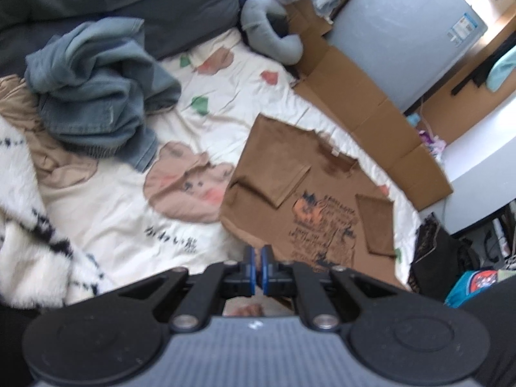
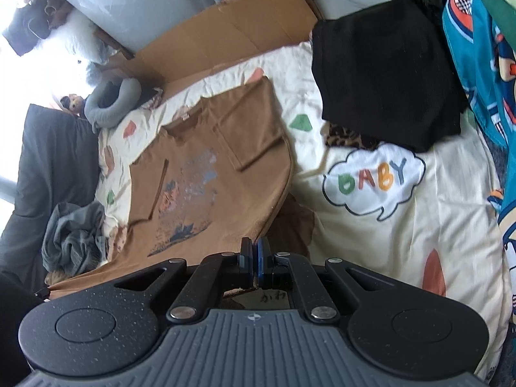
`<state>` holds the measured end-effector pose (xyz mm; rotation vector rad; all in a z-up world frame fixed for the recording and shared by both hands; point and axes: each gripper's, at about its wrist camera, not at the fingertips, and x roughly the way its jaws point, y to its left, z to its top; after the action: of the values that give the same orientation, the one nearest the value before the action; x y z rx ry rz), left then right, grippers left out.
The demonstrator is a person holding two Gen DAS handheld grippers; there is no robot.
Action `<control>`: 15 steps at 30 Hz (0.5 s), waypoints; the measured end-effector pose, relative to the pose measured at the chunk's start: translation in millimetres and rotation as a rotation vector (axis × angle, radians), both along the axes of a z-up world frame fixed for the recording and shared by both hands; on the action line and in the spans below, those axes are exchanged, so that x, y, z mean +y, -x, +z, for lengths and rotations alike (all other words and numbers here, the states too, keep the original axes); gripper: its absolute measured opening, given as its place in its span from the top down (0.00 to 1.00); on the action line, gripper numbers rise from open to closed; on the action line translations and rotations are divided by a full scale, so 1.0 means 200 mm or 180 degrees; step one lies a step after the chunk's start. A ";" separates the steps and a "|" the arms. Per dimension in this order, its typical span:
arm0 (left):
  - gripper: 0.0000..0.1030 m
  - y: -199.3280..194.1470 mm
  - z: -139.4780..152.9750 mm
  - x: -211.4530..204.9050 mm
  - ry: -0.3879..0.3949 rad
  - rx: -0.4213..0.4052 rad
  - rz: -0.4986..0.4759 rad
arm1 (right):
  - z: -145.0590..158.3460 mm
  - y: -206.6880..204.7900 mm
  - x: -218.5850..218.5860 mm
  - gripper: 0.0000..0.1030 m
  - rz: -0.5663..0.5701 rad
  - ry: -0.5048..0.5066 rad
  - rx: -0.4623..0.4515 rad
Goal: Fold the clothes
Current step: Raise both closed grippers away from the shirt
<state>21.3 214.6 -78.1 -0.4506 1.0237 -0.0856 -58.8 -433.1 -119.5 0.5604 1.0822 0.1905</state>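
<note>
A brown T-shirt (image 1: 290, 161) (image 2: 225, 167) with a printed front lies on the cream patterned bed sheet (image 1: 113, 219) (image 2: 387, 242), both sleeves folded in over the chest. In the left wrist view my left gripper (image 1: 258, 254) is shut on the near left corner of the hem. In the right wrist view my right gripper (image 2: 254, 245) is shut on the near right corner of the hem. That corner hangs raised off the sheet, with a shadow under it. The collar end still rests flat on the bed.
A crumpled pile of blue jeans (image 1: 96, 90) (image 2: 74, 229) lies to the shirt's left. A folded black garment (image 2: 383, 77) sits on its right. Flattened cardboard (image 1: 371, 113) (image 2: 225, 25) and a grey neck pillow (image 1: 274, 32) line the far edge, with a fluffy white blanket (image 1: 32, 242) at near left.
</note>
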 end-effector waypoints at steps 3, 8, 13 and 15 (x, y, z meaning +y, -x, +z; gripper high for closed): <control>0.96 -0.03 0.05 0.00 0.0048 -0.0093 0.0000 | 0.05 -0.03 0.01 1.00 0.0012 0.0018 -0.0032; 0.96 -0.07 0.14 -0.02 0.0068 -0.0208 -0.0055 | 0.14 -0.09 0.03 1.00 0.0032 0.0053 -0.0134; 0.96 -0.12 0.17 -0.04 0.0034 -0.0215 -0.0069 | 0.16 -0.15 0.02 1.00 0.0040 0.0040 -0.0212; 0.96 -0.14 0.18 -0.05 0.0007 -0.0218 -0.0089 | 0.16 -0.17 0.01 1.00 0.0043 0.0011 -0.0233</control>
<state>50.0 204.0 -41.2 -0.4328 0.9626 -0.1263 -24.2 -430.7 -87.2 0.5392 1.0153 0.2194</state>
